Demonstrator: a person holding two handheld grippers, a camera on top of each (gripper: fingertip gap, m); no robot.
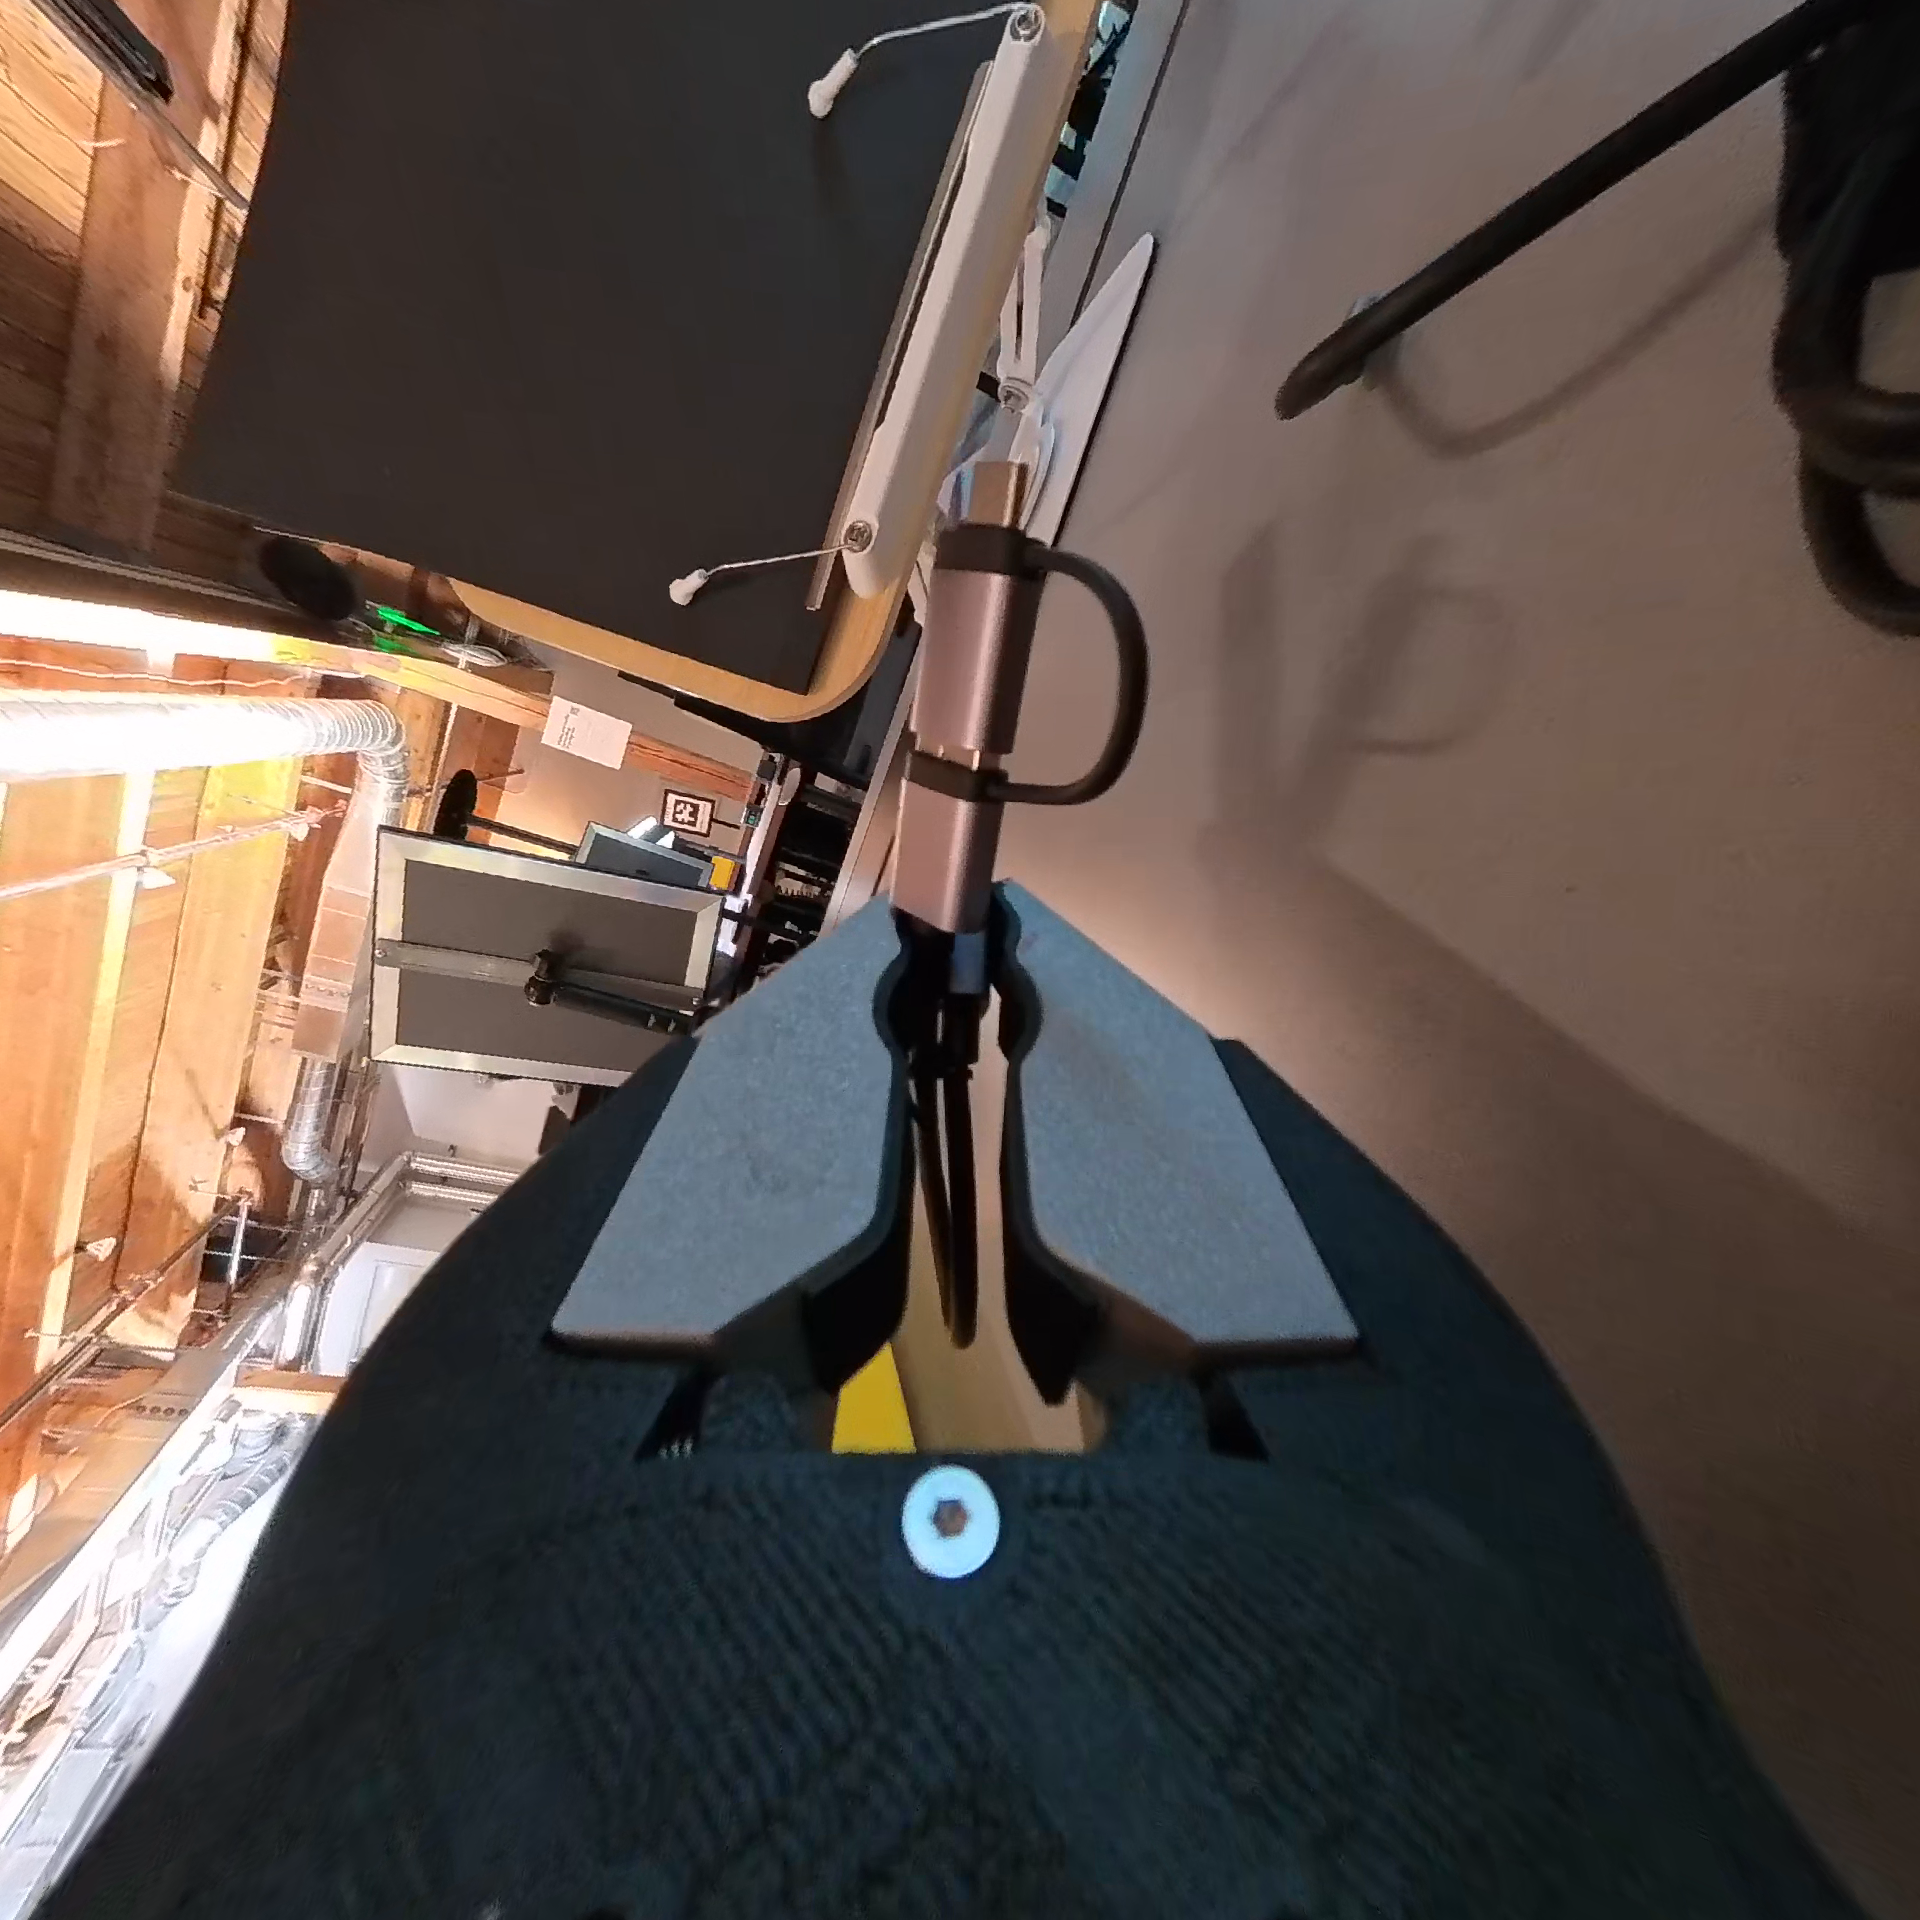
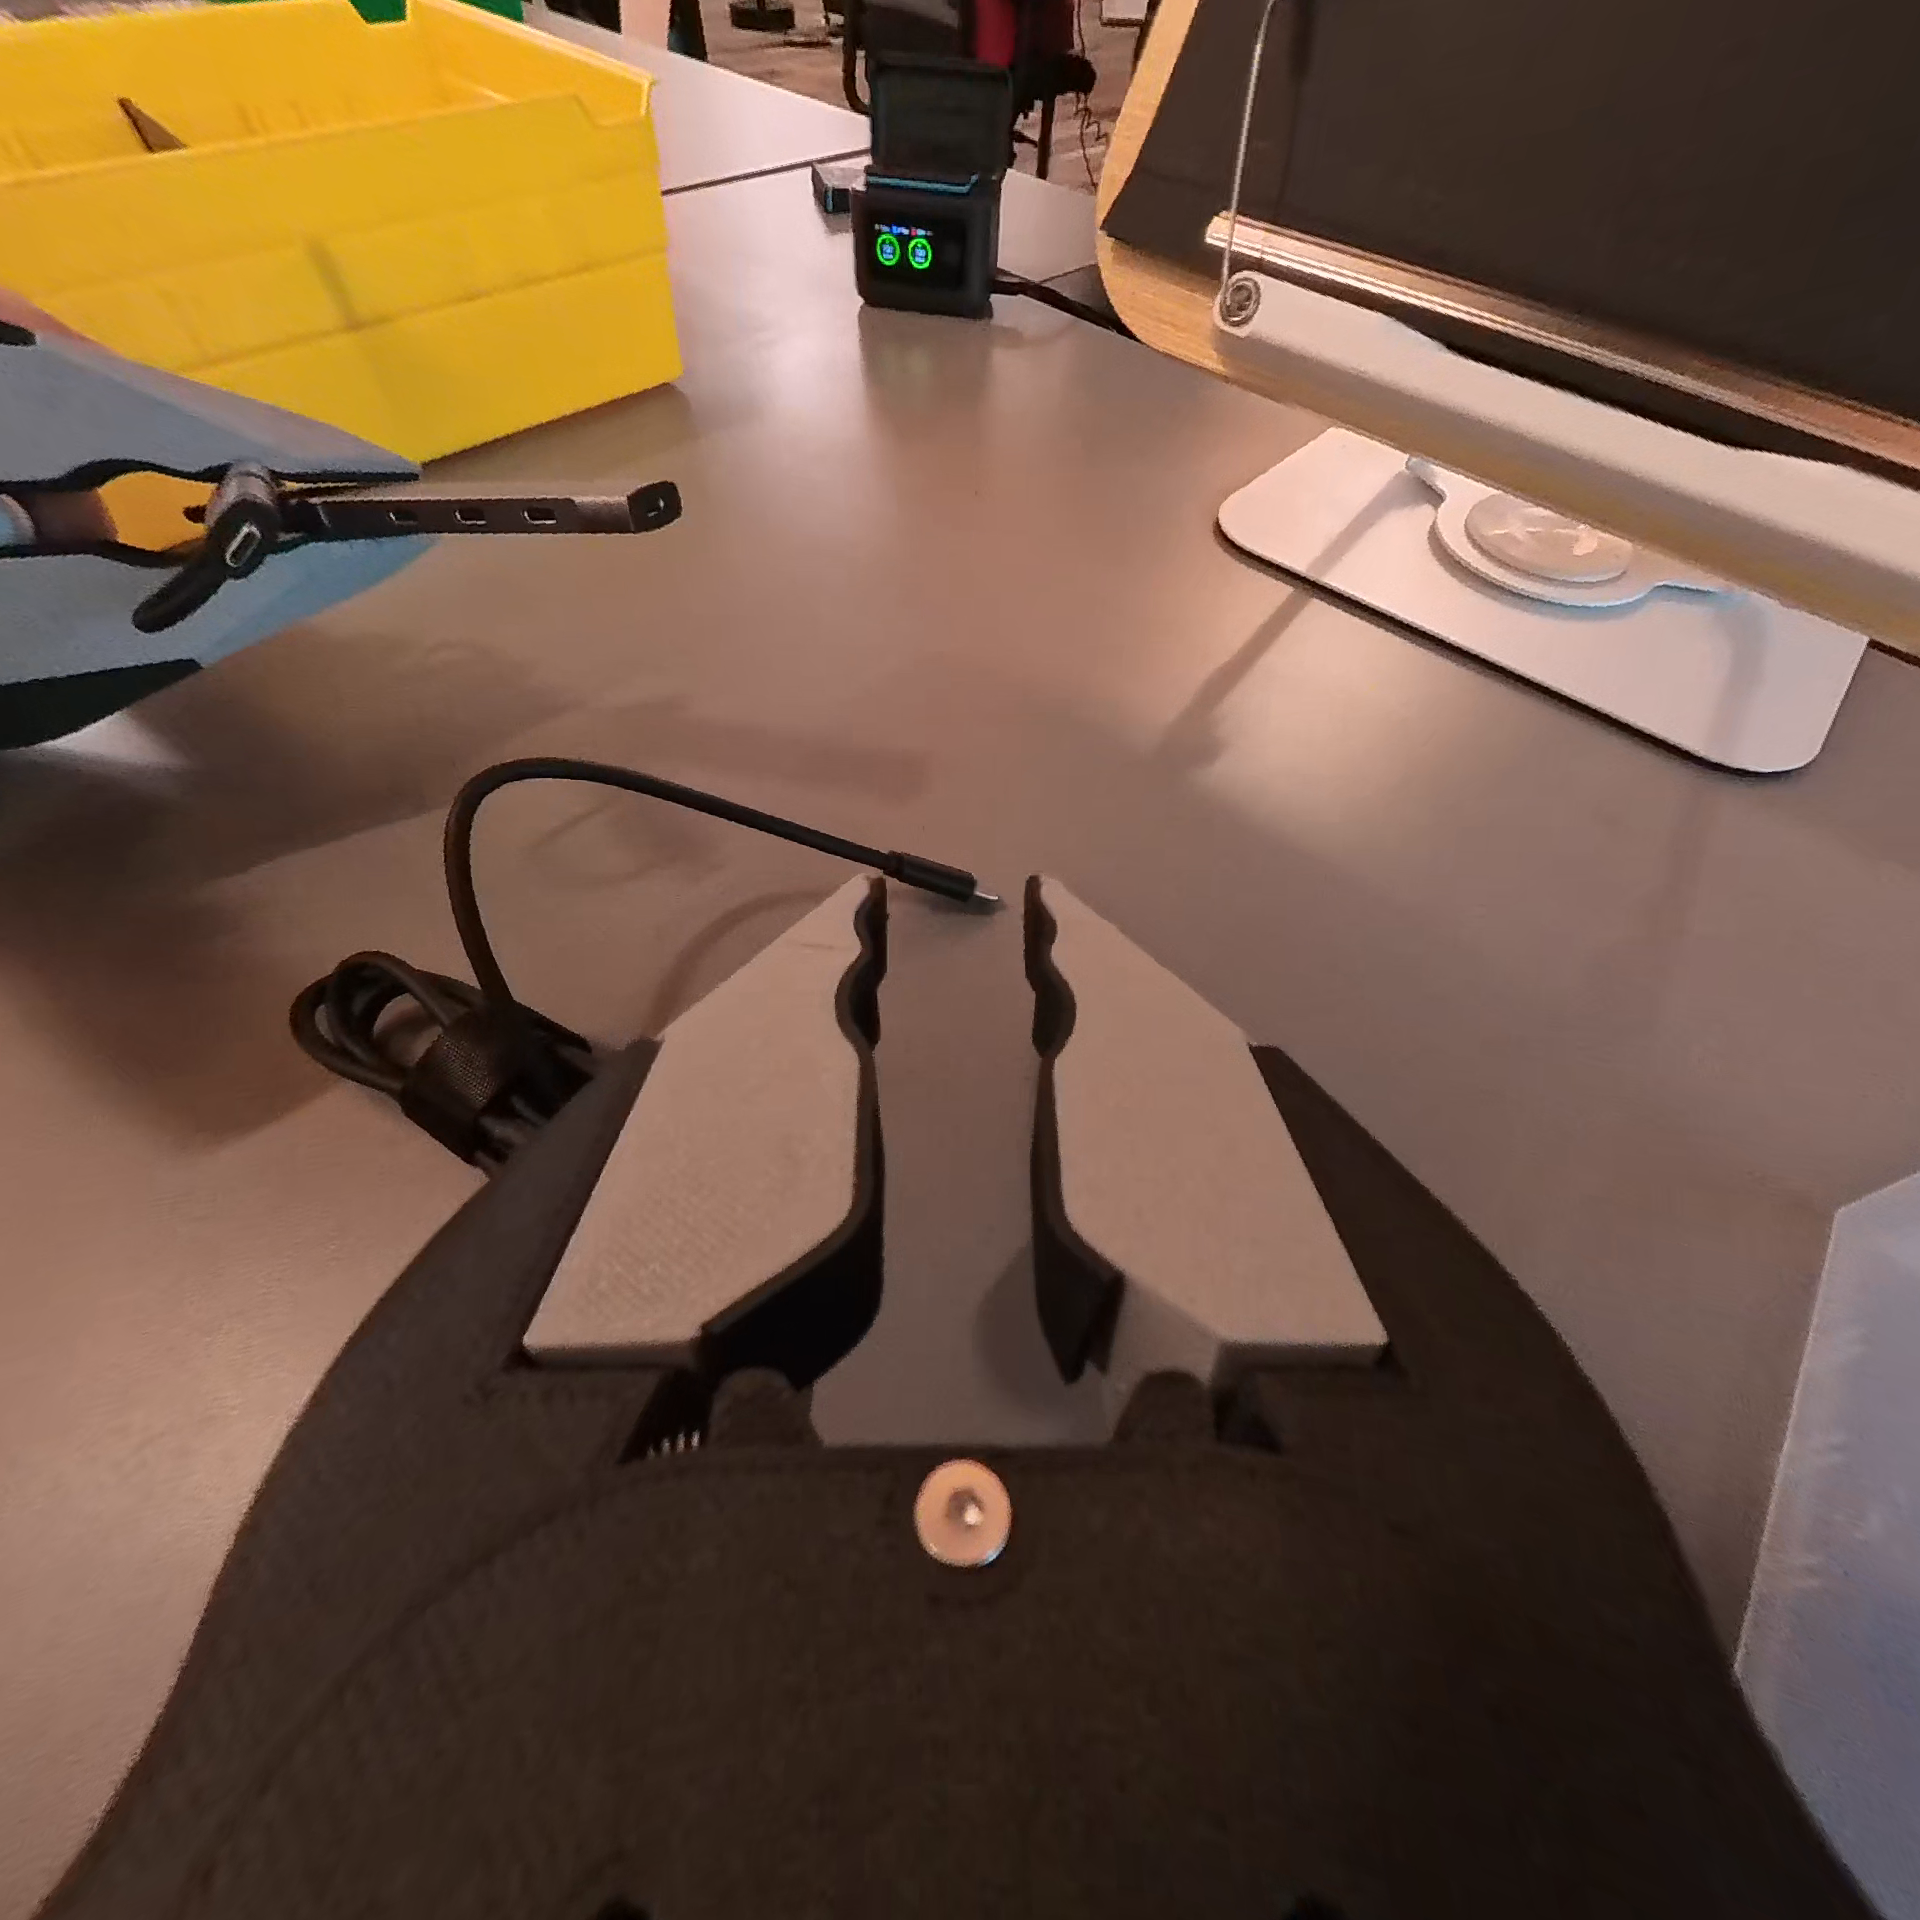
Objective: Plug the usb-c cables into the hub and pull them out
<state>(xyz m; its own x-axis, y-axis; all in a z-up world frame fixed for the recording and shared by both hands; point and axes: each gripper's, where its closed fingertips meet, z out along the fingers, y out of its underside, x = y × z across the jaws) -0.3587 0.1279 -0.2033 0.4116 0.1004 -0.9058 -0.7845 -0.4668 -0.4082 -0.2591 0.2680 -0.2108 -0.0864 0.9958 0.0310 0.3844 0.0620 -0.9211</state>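
Note:
My left gripper (image 1: 951, 914) is shut on the near end of a slim grey USB hub (image 1: 971, 675), which sticks out forward with a black cable loop on its side. In the right wrist view the same hub (image 2: 488, 514) is held in the air at the left, its row of ports facing me. My right gripper (image 2: 956, 894) is open, low over the table. The plug (image 2: 940, 881) of a black USB-C cable (image 2: 540, 790) lies just beyond the fingertips, between them, untouched. The rest of the cable is a strapped coil (image 2: 436, 1049) at the left.
A yellow bin (image 2: 343, 229) stands at the back left. A small charger with green lit rings (image 2: 920, 244) is at the back centre. A monitor on a white stand (image 2: 1538, 613) fills the right. A pale box edge (image 2: 1839, 1558) is at the near right. About 20 cm separates my left fingertips from my right. From my right tips it is roughly 6 cm to the plug (image 2: 940, 881); from my left, 15 cm.

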